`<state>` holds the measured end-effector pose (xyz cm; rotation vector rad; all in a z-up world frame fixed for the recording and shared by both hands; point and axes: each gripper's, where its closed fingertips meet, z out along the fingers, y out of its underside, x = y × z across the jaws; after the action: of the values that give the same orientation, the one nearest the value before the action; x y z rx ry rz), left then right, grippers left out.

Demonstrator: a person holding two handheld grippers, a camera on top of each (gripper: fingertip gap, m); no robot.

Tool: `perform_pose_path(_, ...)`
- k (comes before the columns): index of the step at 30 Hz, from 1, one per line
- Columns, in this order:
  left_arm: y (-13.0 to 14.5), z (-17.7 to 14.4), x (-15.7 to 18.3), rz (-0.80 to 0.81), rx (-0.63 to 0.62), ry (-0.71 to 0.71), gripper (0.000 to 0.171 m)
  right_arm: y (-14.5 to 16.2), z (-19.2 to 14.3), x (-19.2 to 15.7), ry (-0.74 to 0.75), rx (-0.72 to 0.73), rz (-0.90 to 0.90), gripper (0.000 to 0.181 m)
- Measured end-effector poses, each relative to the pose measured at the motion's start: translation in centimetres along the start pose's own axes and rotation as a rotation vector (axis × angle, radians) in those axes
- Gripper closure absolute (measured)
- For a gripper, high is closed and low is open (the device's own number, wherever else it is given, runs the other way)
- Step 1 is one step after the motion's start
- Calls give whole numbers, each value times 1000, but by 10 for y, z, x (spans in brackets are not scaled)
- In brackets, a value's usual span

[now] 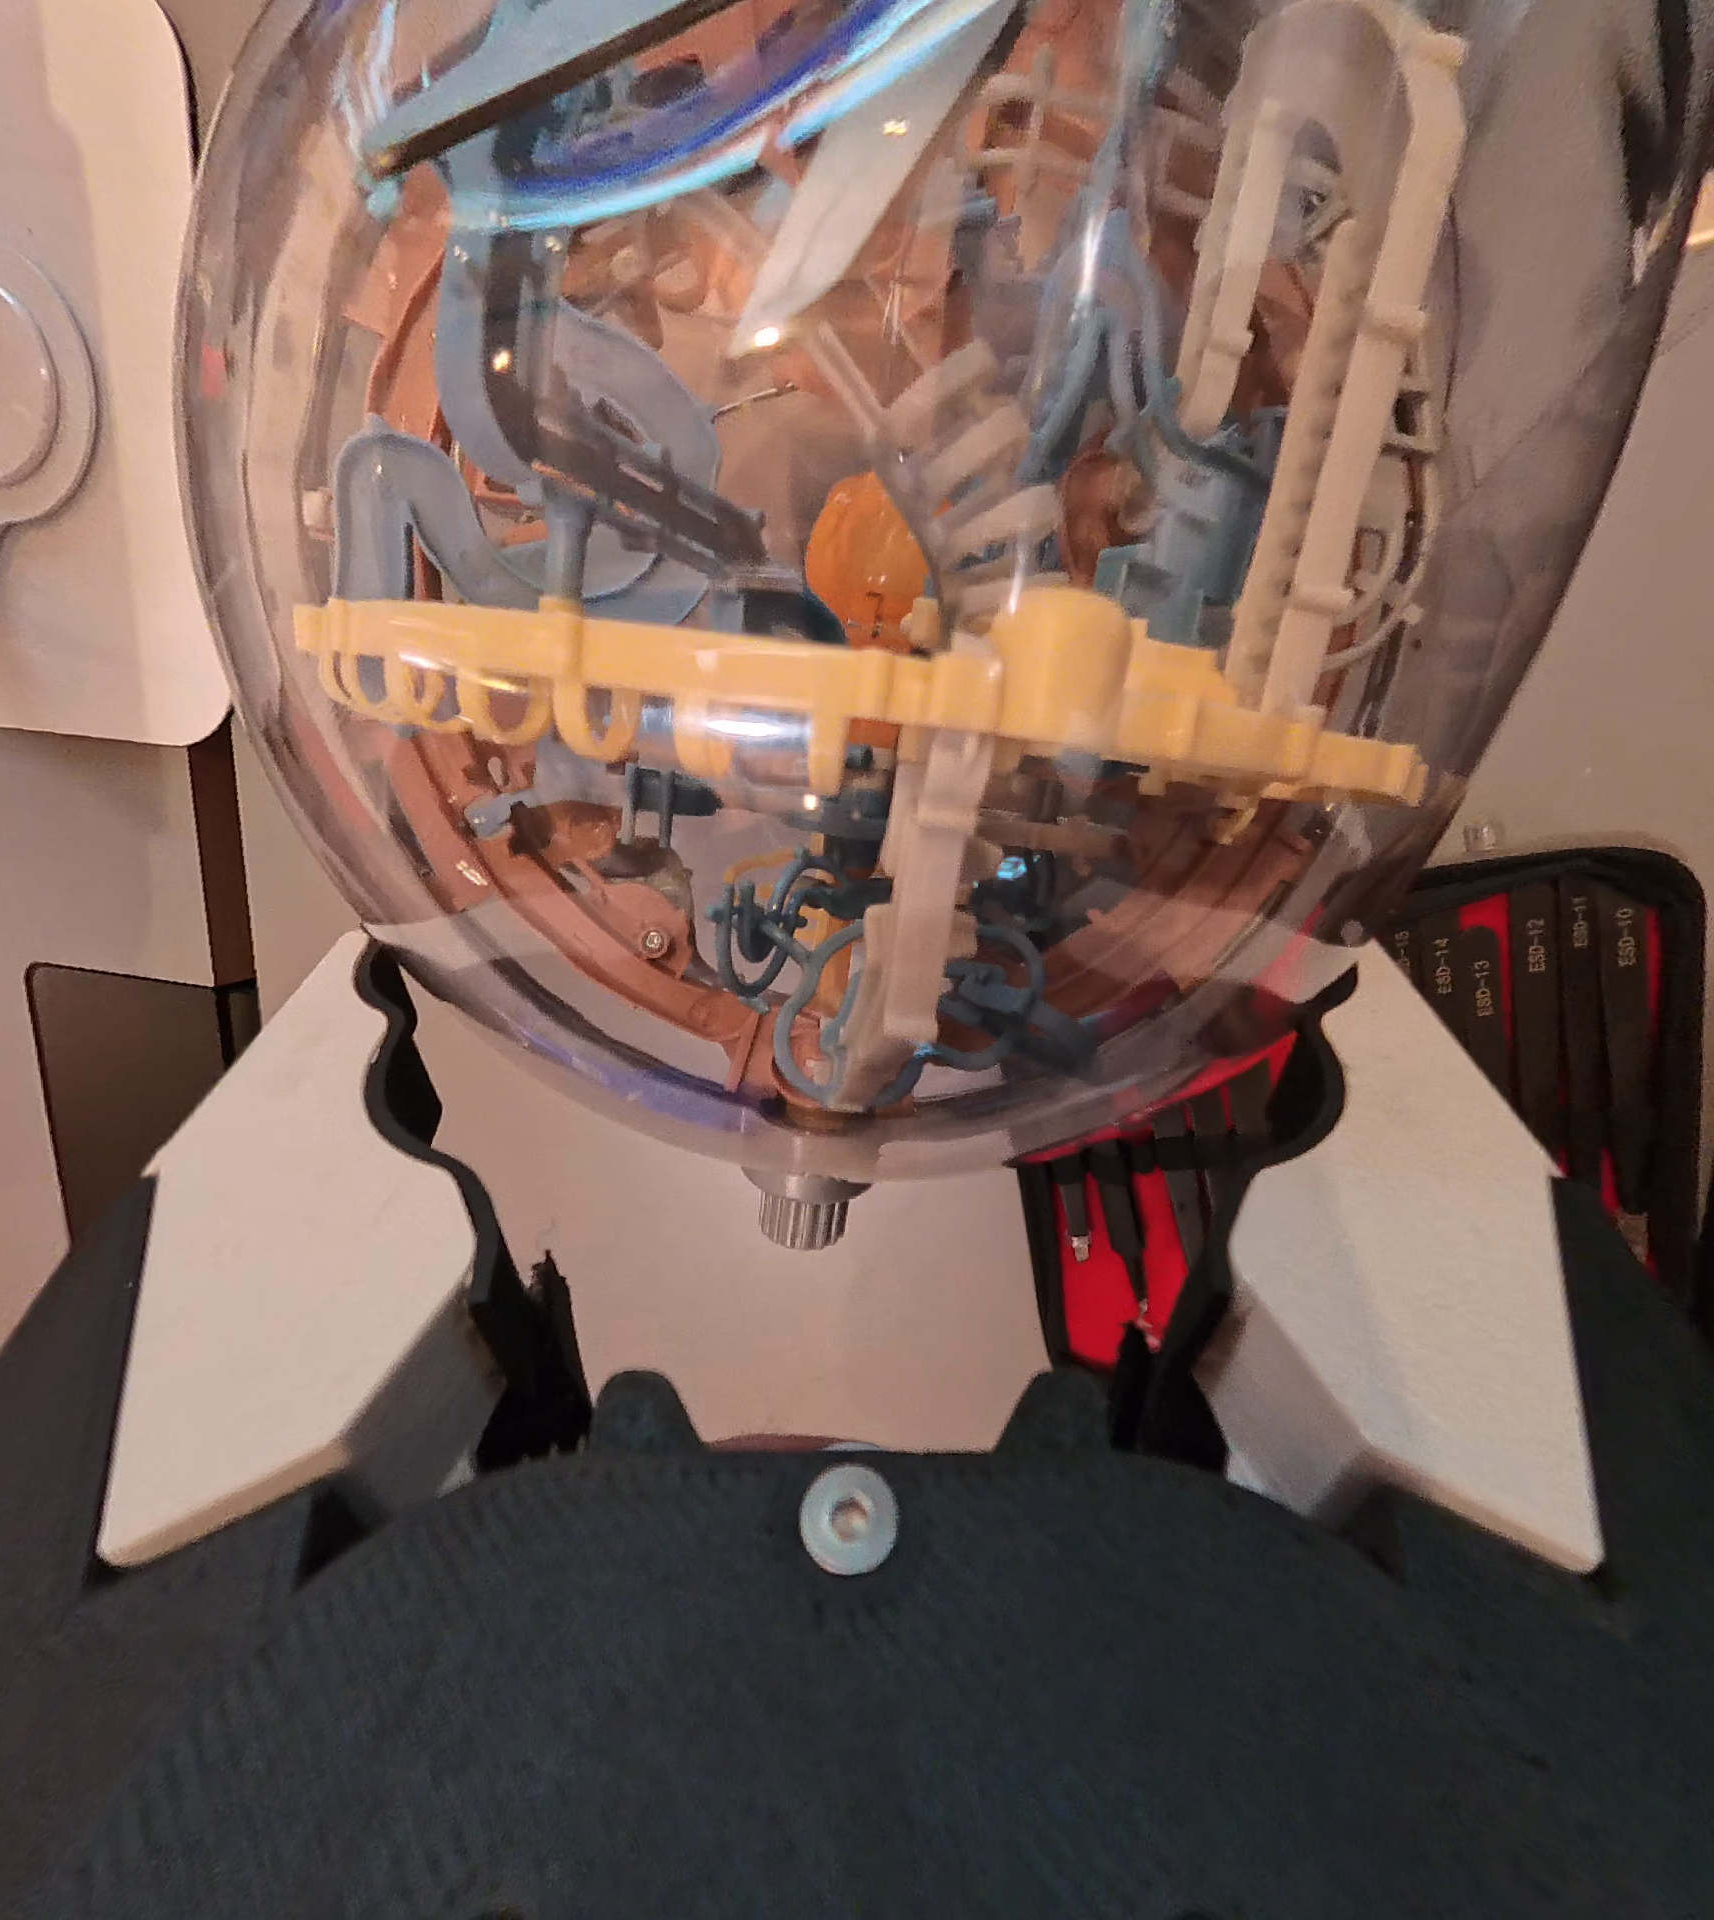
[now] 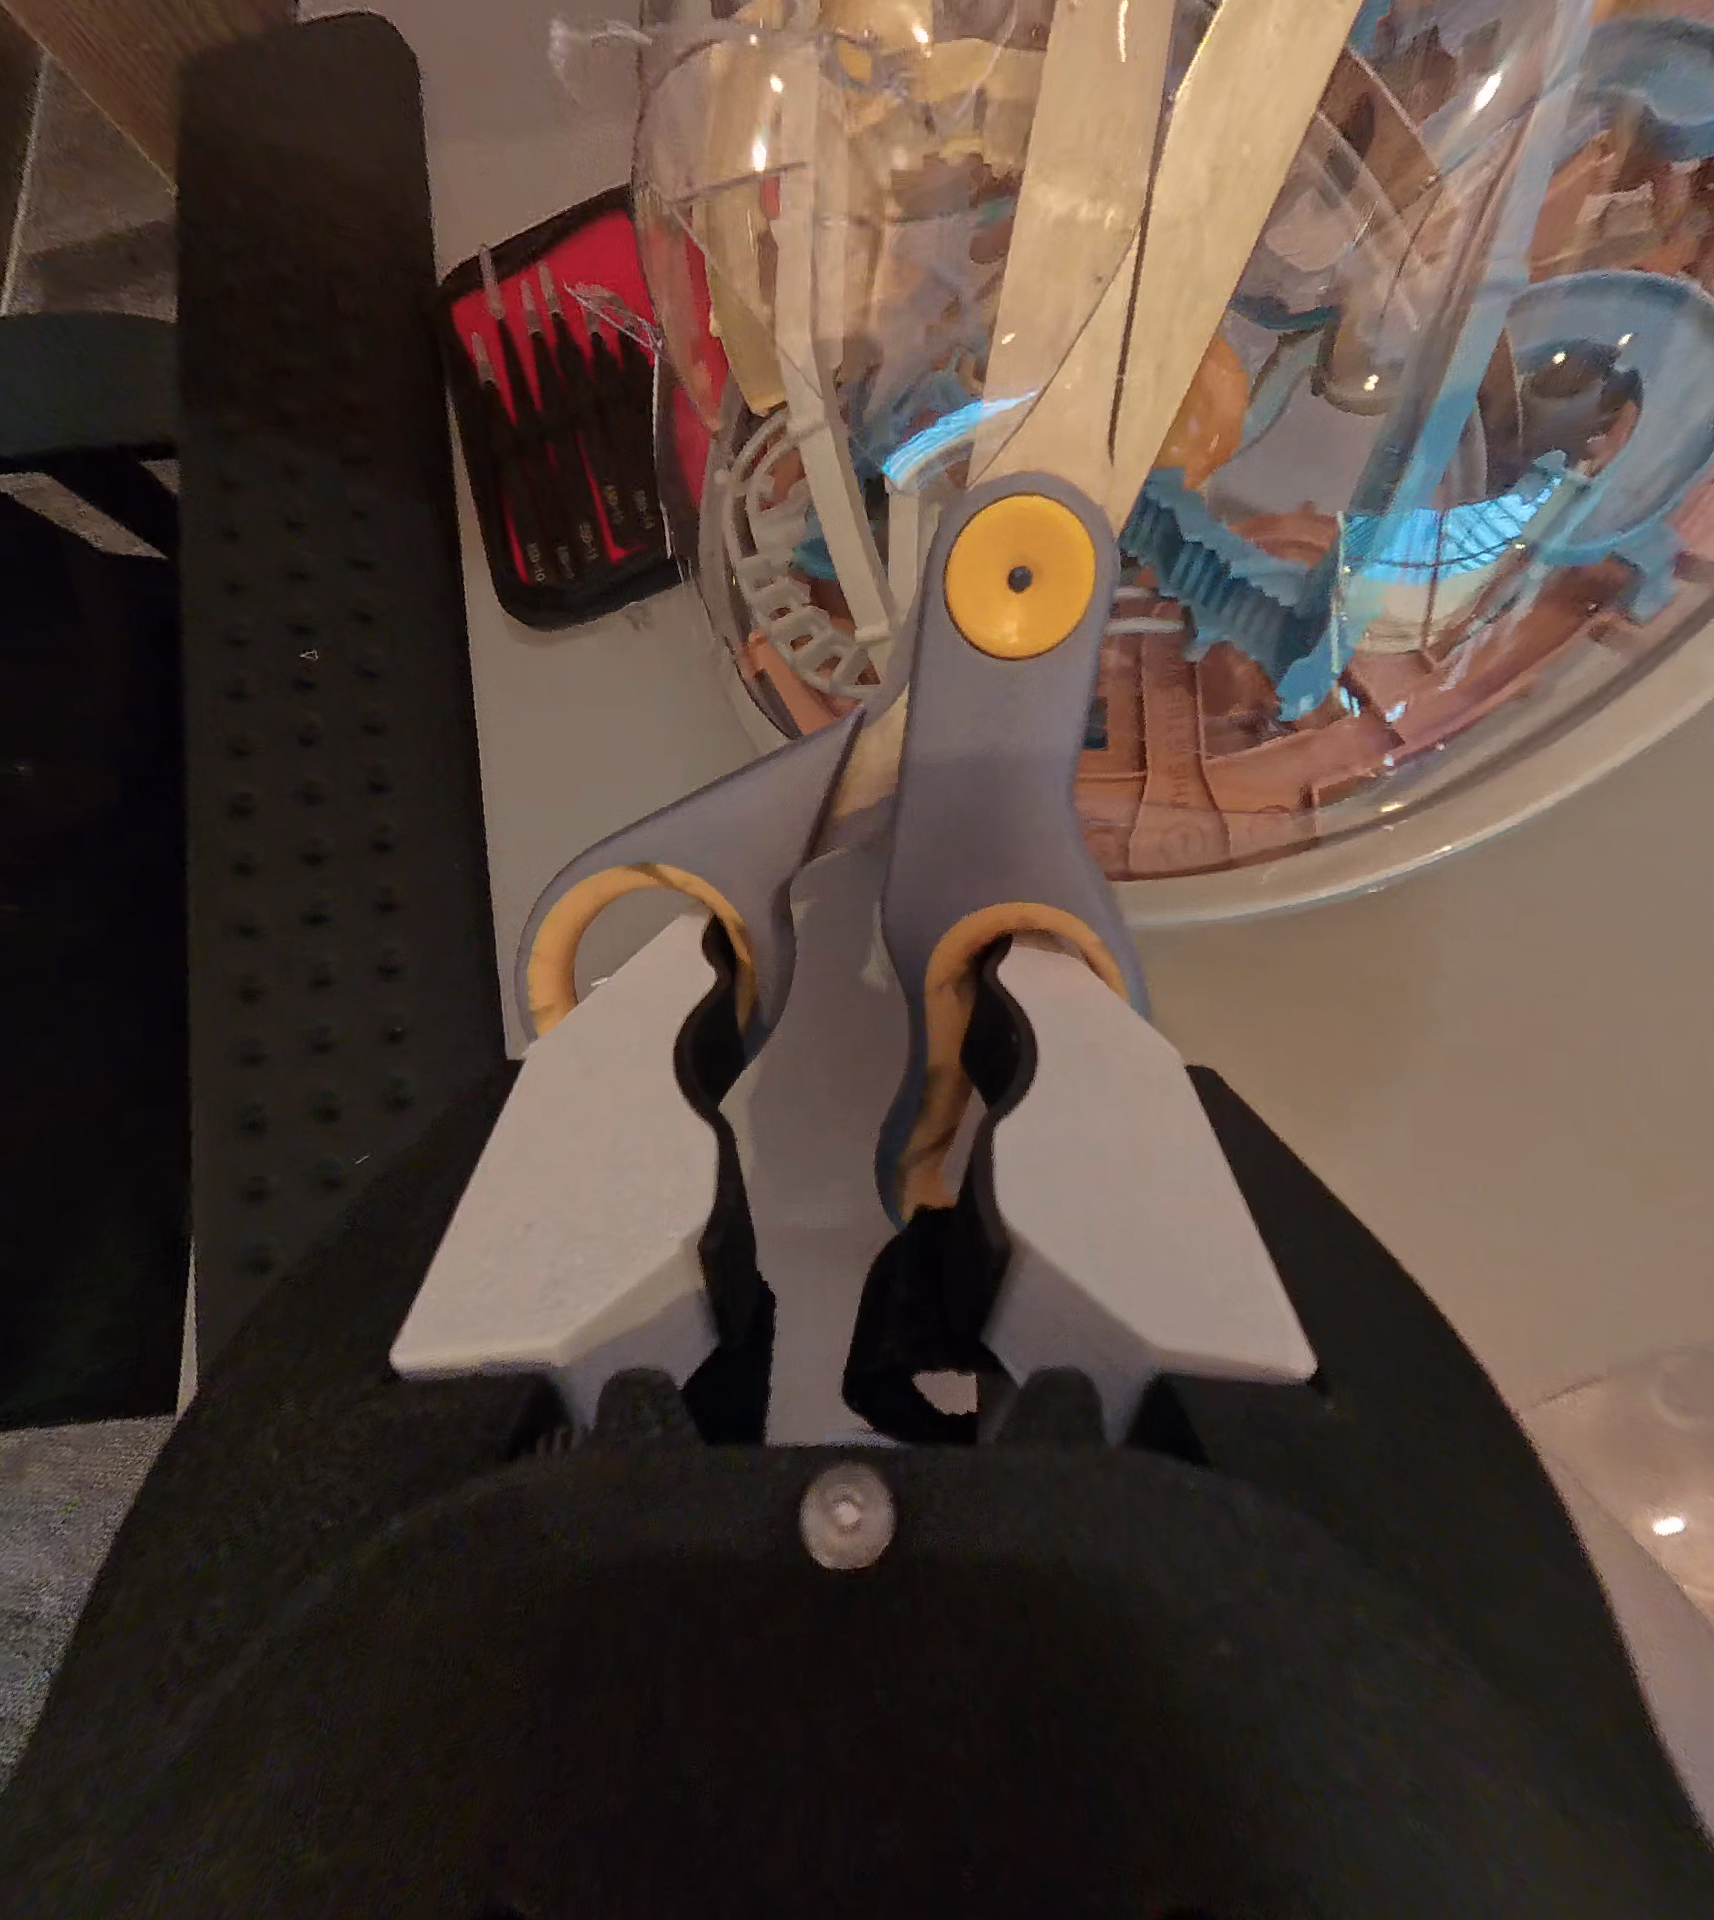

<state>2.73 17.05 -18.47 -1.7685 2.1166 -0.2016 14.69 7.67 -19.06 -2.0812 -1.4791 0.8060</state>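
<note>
Plainly, the left tongs point(image 1: 848, 1039) stand spread wide, their white fingers point(image 1: 313, 1195) cradling the underside of a clear plastic sphere point(image 1: 832, 520) from either side; the black inner pads appear to touch its lower curve, so the tongs seem to be grasping the sphere, a wide stance suiting so broad and round a thing; a small metal knob point(image 1: 804, 1218) pokes down between them. The right tongs point(image 2: 858, 982) are threaded into the finger loops of grey-and-yellow scissors point(image 2: 978, 748), one finger in each ring, holding the handles a little apart (the pale blades rise slightly parted against the sphere point(image 2: 1352, 520)); that grip lets the tongs work the blades.

Inside the sphere sits a tangle of tracks: a cream ledge across the middle, blue chutes, brown ramps, a white ladder-like rail and an orange piece near the centre. It hangs just above the white tabletop point(image 2: 1352, 1091); beyond lies a red-lined black case of tweezers point(image 2: 562, 416).
</note>
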Motion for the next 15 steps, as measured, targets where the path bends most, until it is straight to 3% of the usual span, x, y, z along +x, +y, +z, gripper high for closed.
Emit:
perform_pose_path(3,-3,-1,2,-14,19,11,12,7,-2,10,136,-50,-32,144)
perform_pose_path(9,-8,-2,11,-72,117,21,13,13,-51,51,732,-373,-286,145)
perform_pose_path(15,-18,10,21,-137,237,30,19,-17,-86,65,1068,-617,-614,146)
